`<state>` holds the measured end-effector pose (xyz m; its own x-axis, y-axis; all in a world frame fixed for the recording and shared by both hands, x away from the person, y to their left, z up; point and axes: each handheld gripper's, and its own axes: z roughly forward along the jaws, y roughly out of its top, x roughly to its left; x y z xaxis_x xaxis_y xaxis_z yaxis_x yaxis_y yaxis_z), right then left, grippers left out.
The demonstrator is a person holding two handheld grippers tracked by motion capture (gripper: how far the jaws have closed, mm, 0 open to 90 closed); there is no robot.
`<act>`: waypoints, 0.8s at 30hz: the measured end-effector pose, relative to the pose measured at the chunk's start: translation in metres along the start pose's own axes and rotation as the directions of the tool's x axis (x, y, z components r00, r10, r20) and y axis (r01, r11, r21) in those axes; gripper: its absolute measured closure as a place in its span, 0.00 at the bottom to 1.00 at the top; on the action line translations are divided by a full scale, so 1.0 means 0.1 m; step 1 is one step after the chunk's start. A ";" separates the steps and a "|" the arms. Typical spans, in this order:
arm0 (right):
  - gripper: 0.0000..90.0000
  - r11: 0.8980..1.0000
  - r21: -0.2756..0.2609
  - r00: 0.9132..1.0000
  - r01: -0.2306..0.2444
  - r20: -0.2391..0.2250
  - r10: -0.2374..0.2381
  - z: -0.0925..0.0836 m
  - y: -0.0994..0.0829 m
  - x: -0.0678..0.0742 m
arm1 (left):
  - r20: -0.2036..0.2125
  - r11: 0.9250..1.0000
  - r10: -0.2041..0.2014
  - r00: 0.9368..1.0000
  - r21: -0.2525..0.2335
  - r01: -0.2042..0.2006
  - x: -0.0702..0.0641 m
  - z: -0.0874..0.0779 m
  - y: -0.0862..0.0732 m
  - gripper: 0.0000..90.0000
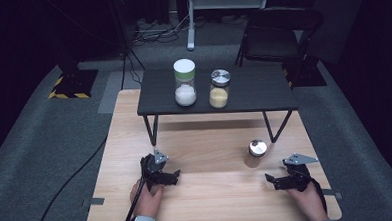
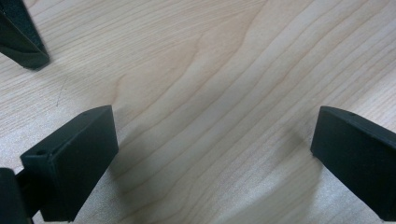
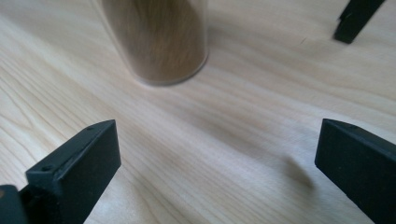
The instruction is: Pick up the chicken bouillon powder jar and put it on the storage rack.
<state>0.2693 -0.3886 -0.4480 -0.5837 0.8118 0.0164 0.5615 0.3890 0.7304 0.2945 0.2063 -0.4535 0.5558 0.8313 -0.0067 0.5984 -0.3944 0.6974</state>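
Note:
A small jar point(image 1: 257, 153) with a silver lid and brown contents stands on the wooden table point(image 1: 213, 200), right of centre. My right gripper point(image 1: 271, 182) rests low on the table to the jar's near right, open and holding nothing. In the right gripper view the jar point(image 3: 159, 42) is ahead and left of the gripper point(image 3: 215, 163), well clear of the spread jaws. My left gripper point(image 1: 176, 177) sits at the near left, open and empty. The left gripper view has bare wood between the wide jaws of the gripper point(image 2: 212, 158).
A low black shelf point(image 1: 263, 95) stands across the back of the table. It carries a tall jar of white powder point(image 1: 185, 83) and a silver-lidded jar of yellow grains point(image 1: 219, 88). Its thin legs point(image 1: 151, 130) reach the wood; one foot point(image 2: 23, 42) lies near my left gripper, another point(image 3: 357, 18) ahead of my right.

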 end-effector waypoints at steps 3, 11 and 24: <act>0.00 1.000 0.019 1.000 0.017 0.011 -0.017 0.05 0.01 0.03 | 0.000 1.000 0.000 1.000 0.000 0.000 0.00 0.00 0.00 0.01; 0.00 0.999 0.020 0.999 0.031 0.020 -0.031 0.06 0.02 0.05 | 0.000 1.000 0.000 1.000 0.000 0.000 0.00 0.00 0.00 0.01; 0.00 0.999 0.019 0.999 0.029 0.021 -0.029 0.07 0.02 0.05 | 0.000 1.000 -0.001 1.000 0.001 0.001 0.01 0.01 0.01 0.01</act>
<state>0.2709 -0.3807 -0.4512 -0.5875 0.8090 -0.0192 0.5556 0.4205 0.7172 0.2957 0.2062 -0.4534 0.5547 0.8320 -0.0075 0.5996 -0.3934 0.6969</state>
